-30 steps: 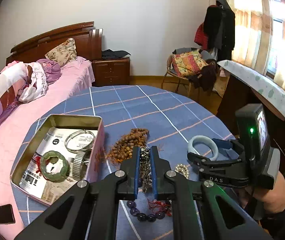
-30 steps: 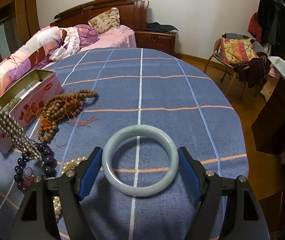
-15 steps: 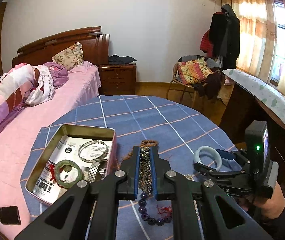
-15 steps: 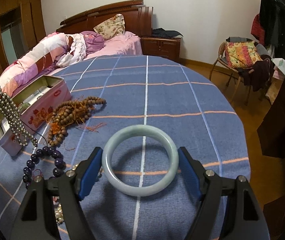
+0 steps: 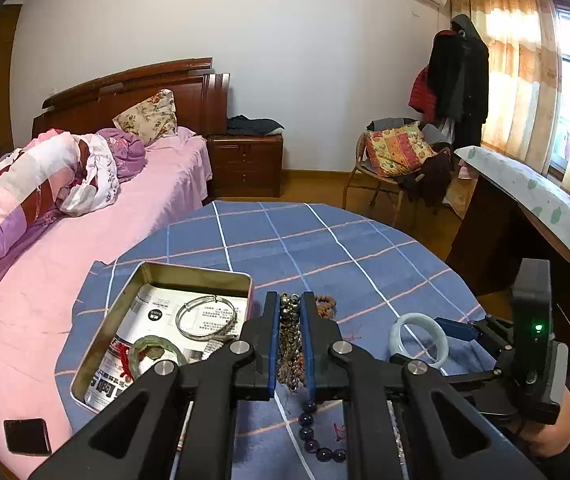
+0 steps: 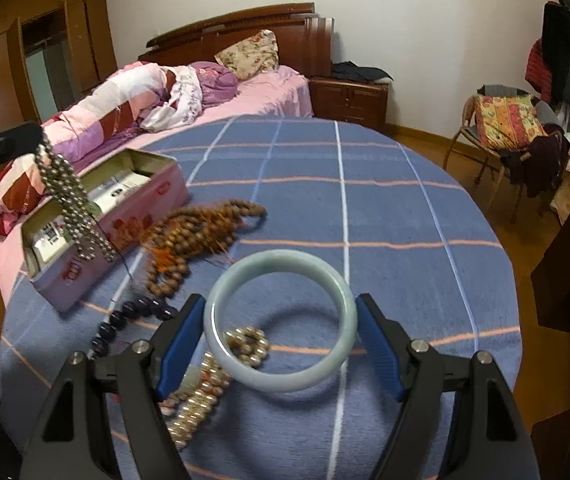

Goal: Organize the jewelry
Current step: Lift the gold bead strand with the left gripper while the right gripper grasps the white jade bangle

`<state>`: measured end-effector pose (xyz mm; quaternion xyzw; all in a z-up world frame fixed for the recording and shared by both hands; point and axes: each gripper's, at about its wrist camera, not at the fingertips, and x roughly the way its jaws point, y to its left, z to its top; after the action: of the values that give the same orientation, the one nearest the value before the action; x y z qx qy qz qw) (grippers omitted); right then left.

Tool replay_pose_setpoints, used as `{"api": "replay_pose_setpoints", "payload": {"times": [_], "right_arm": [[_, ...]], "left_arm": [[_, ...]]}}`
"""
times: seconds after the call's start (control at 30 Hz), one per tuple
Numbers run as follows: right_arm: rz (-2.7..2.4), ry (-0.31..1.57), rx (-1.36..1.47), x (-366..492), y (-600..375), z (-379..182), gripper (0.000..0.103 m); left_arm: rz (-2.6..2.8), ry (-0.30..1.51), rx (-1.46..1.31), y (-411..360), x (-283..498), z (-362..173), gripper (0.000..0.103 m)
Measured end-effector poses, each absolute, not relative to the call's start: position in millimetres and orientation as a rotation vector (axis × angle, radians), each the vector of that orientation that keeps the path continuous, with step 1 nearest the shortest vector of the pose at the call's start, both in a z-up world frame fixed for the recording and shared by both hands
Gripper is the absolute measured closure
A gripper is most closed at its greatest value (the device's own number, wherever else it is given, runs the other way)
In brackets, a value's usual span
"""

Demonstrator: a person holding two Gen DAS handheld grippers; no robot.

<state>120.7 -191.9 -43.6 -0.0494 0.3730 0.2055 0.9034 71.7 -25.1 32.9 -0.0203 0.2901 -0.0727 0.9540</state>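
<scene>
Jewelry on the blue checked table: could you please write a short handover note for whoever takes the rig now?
Left gripper: shut on the grey metallic bead strand, hanging beside the open tin box.
Right gripper: shut on the pale green jade bangle, off the table.
Done: silver bangle and dark green bangle in the tin.
Left: brown wooden beads, dark purple beads, gold beads on the cloth.

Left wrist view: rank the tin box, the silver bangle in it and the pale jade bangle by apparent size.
1. Tin box
2. Silver bangle and pale jade bangle: look alike, so unranked.
</scene>
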Motion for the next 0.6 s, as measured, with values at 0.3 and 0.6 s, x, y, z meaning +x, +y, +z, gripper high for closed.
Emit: {"api": "replay_pose_setpoints", "payload": {"times": [0.3,0.6], "right_arm": [[0.473,0.718,-0.118,119,-166,-19,0.025],[0.532,0.67,-0.154,123,-133,2,0.025]], "left_arm": [[-0.122,0.57,-0.048,-10,70,41,0.094],[-0.07,0.54,-0.06,15,68,52,0.094]]}}
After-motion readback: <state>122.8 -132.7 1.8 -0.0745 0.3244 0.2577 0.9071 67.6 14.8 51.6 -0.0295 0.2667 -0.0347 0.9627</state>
